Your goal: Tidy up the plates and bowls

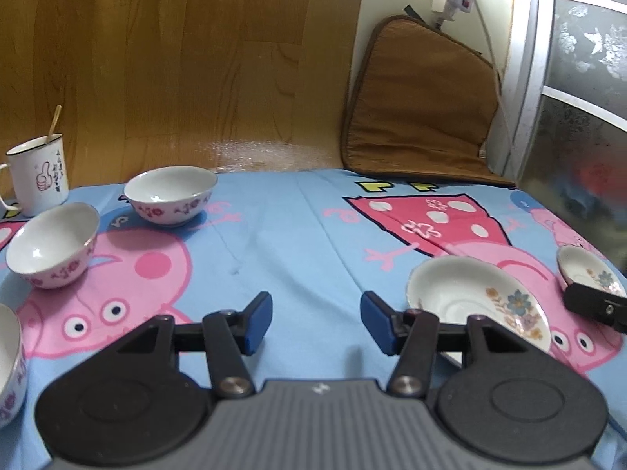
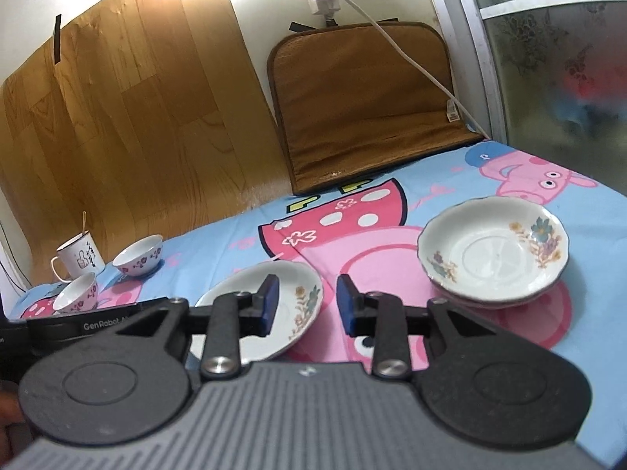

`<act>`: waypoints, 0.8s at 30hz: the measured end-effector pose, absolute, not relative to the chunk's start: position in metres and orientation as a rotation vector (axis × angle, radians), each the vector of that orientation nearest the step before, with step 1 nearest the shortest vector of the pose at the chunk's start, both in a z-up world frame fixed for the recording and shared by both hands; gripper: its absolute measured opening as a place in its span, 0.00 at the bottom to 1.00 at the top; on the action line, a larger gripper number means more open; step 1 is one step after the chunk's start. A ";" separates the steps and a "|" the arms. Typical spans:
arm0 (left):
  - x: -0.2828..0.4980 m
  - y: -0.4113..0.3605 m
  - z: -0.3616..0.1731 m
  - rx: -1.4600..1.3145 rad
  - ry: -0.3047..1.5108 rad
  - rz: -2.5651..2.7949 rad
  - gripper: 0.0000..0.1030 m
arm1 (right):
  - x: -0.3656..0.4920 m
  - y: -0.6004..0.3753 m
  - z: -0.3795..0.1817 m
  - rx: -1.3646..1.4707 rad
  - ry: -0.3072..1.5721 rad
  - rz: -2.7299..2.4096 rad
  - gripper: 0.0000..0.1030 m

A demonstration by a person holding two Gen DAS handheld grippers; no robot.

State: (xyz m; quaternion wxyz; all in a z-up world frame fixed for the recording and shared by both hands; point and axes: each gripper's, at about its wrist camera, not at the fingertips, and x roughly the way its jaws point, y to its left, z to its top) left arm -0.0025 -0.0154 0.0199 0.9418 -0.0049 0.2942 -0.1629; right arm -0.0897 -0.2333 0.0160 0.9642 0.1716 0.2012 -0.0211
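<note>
Two white floral plates sit stacked (image 2: 493, 250) on the blue cartoon-pig cloth (image 2: 219, 246), just right of my right gripper (image 2: 308, 299). That gripper is open, with nothing pressed between its blue pads. A single floral plate (image 2: 301, 313) lies low behind its left finger. In the left wrist view that plate (image 1: 476, 301) is to the right of my left gripper (image 1: 316, 307), which hovers open and empty over bare cloth. Two white bowls with purple flowers (image 1: 171, 196) (image 1: 53, 244) stand at far left, and a third bowl (image 1: 9, 364) is cut off by the frame edge.
A white mug (image 1: 37, 174) holding a wooden stick stands behind the bowls. A brown cushion (image 2: 364, 105) and a wood-pattern board (image 1: 188, 62) lean on the back wall, and a white cable (image 2: 415, 58) hangs over the cushion. A frosted glass door (image 2: 556, 58) bounds the right.
</note>
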 end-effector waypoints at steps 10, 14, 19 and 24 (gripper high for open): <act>-0.008 -0.003 0.020 -0.081 0.570 -0.397 0.52 | -0.096 -0.213 0.012 0.301 0.364 -0.108 0.38; -0.010 -0.002 0.021 -0.087 0.559 -0.409 0.57 | -0.095 -0.209 0.011 0.299 0.363 -0.128 0.43; -0.016 0.000 0.025 -0.096 0.519 -0.419 0.79 | -0.097 -0.206 0.013 0.289 0.347 -0.135 0.43; -0.019 -0.002 0.027 -0.080 0.500 -0.422 0.81 | -0.105 -0.206 0.019 0.289 0.295 -0.161 0.59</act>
